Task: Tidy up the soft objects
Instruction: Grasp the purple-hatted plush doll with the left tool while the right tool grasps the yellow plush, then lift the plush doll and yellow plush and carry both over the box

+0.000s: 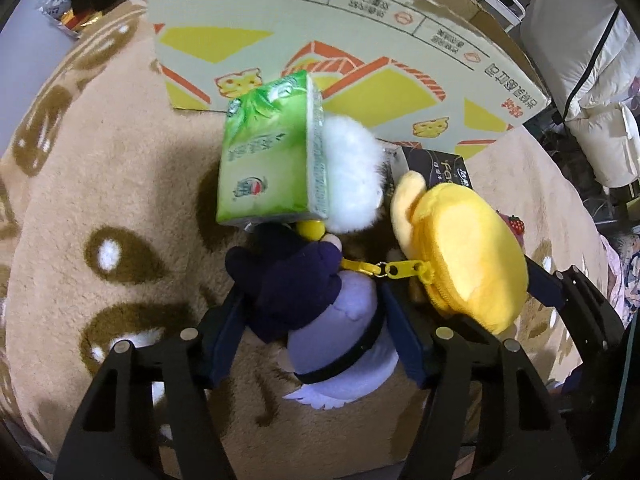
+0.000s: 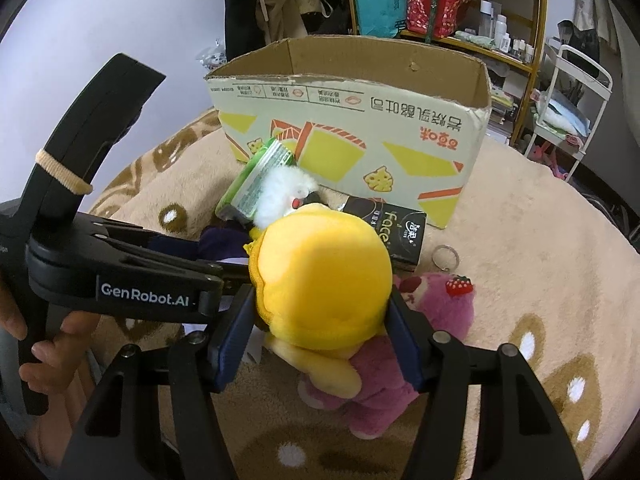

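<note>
Two grippers worked the pile at once. Nearest, the right gripper (image 2: 320,340) was clamped on the yellow plush pouch (image 2: 320,276), its pads pressed into both sides. The left gripper (image 1: 312,332) straddled the purple plush doll (image 1: 320,316); whether its pads actually pressed the doll could not be told. Under the pouch lay a pink strawberry plush (image 2: 420,344) on the tan rug (image 2: 540,272). Just beyond, a white fluffy toy (image 1: 352,172) leaned against the green tissue pack (image 1: 268,152), with a black tissue pack (image 2: 388,228) beside them. Farthest stood the cardboard box (image 2: 352,128), open-topped; nothing showed inside it. Judged early: every soft item was outside the box.
</note>
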The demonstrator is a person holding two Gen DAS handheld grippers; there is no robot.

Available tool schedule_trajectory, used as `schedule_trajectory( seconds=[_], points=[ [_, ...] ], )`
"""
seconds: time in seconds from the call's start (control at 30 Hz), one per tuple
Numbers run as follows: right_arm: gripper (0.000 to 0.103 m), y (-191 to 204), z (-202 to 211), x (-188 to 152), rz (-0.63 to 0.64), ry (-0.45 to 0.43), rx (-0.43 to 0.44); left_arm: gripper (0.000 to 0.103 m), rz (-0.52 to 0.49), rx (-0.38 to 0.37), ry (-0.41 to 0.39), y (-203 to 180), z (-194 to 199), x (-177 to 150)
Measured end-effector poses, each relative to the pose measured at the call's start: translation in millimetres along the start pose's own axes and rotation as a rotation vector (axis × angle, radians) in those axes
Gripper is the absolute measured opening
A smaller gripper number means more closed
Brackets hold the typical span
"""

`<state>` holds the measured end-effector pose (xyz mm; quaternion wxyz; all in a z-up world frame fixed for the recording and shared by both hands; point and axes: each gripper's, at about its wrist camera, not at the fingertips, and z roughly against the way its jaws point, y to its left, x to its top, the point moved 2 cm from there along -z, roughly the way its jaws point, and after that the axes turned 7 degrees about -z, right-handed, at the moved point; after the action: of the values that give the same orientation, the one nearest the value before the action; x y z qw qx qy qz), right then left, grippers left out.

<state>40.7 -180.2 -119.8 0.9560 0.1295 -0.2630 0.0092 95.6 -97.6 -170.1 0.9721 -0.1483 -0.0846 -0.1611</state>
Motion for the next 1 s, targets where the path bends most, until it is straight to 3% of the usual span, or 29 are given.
schedule_trajectory(
  seconds=[0.23,0.5,0.67,1.0],
  points=[
    [0.065,-5.8,10.8,2.3,-0.033,-0.037,-0.020,0.065,-0.001,0.101,-0.073,2.8,16.5,-3.8],
    [0.063,-16.7,33.4,6.6,-0.100,-0.127,-0.049,0.065,-0.048,0.169,-0.253,-8.1,55.9,-9.7],
    [0.062,-23.5,53.8,10.0,-0.131,-0.207,-0.083,0.065,-0.047,0.219,-0.347,13.6,92.5,-17.5],
    [0.062,-17.6,90.7,26.2,-0.122,-0.394,-0.091,0.066,-0.086,0.367,-0.672,14.8,151.1,-24.9]
  ],
)
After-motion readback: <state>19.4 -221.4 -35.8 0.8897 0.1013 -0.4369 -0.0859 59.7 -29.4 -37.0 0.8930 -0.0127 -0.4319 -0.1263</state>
